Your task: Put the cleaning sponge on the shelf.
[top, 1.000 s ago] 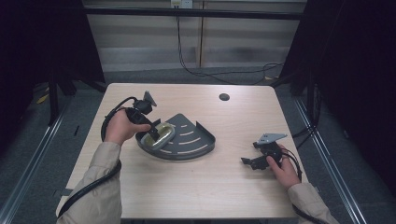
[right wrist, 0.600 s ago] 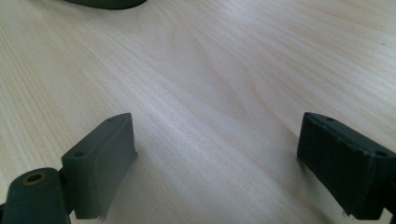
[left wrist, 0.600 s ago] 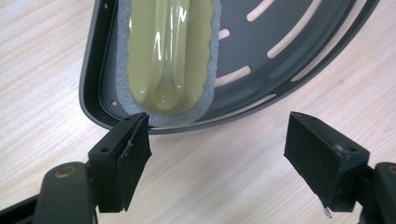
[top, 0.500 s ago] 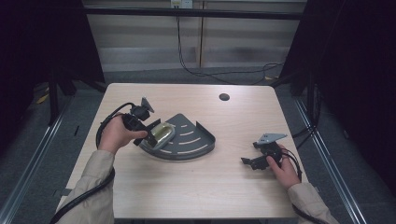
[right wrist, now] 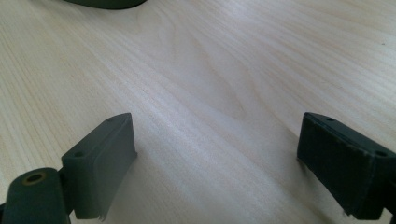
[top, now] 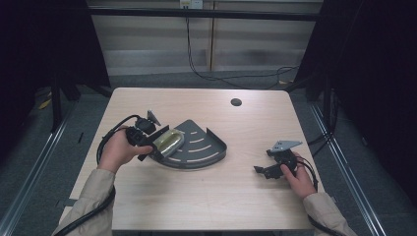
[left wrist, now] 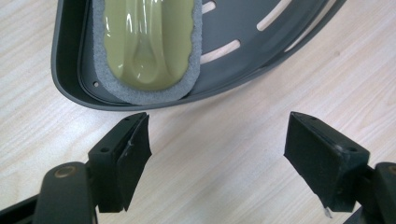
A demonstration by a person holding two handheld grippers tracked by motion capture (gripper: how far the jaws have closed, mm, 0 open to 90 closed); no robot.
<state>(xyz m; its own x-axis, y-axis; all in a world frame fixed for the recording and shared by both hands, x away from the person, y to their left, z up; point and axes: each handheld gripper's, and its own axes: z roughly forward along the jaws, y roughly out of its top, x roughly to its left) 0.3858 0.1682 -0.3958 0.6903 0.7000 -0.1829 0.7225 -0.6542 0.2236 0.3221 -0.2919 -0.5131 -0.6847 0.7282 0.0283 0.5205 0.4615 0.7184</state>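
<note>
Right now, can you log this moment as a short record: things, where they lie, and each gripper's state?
tray: dark grey slotted tray on the table
sponge: yellow-green, grey-edged sponge lying in the tray's left end
left gripper: open, jaws over bare wood just short of the tray's rim
right gripper: open, over bare table, apart from the tray

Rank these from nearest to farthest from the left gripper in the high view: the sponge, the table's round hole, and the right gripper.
1. sponge: in the grey tray, just beside the left gripper.
2. round hole: far side of the table, toward the right.
3. right gripper: near right side.
</note>
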